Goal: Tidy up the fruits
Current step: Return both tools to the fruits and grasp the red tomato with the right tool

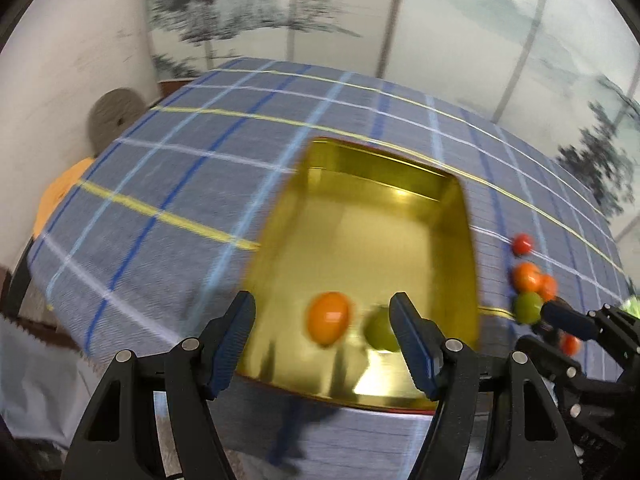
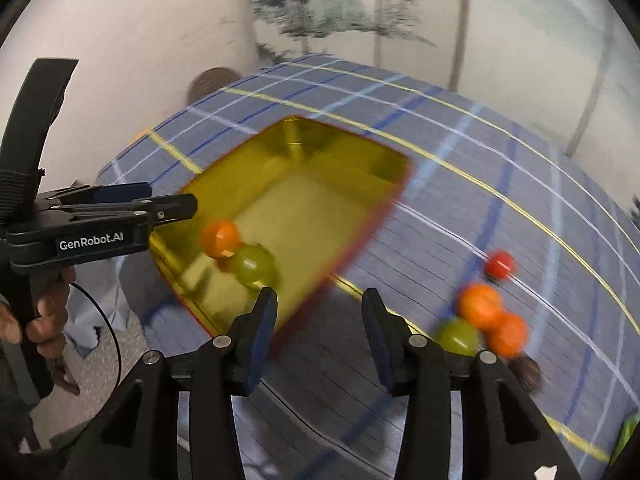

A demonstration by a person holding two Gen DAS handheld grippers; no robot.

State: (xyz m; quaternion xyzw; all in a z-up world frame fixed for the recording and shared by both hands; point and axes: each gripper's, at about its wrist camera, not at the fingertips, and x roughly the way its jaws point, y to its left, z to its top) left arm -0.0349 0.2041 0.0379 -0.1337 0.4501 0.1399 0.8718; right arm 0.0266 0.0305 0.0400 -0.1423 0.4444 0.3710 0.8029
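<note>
A gold tray (image 1: 360, 208) stands on the blue checked cloth. An orange fruit (image 1: 329, 318) and a green fruit (image 1: 378, 332) lie side by side in its near end. My left gripper (image 1: 323, 302) hovers open over them, its pads touching neither. In the right wrist view it (image 2: 172, 202) sits over the tray's (image 2: 320, 168) left rim. To the right of the tray my right gripper (image 2: 319, 298) is open over bare cloth, with nothing between its fingers. A cluster lies further right: a red fruit (image 2: 500, 265), two orange fruits (image 2: 480, 306), a green fruit (image 2: 458, 336).
The checked cloth (image 1: 180, 168) drops off at the near and left table edges. A grey round object (image 1: 114, 118) and an orange one (image 1: 60, 192) sit past the left edge. A painted screen stands behind. A dark fruit (image 2: 528, 370) lies near the cluster. A person's hand (image 2: 44, 320) holds the left gripper.
</note>
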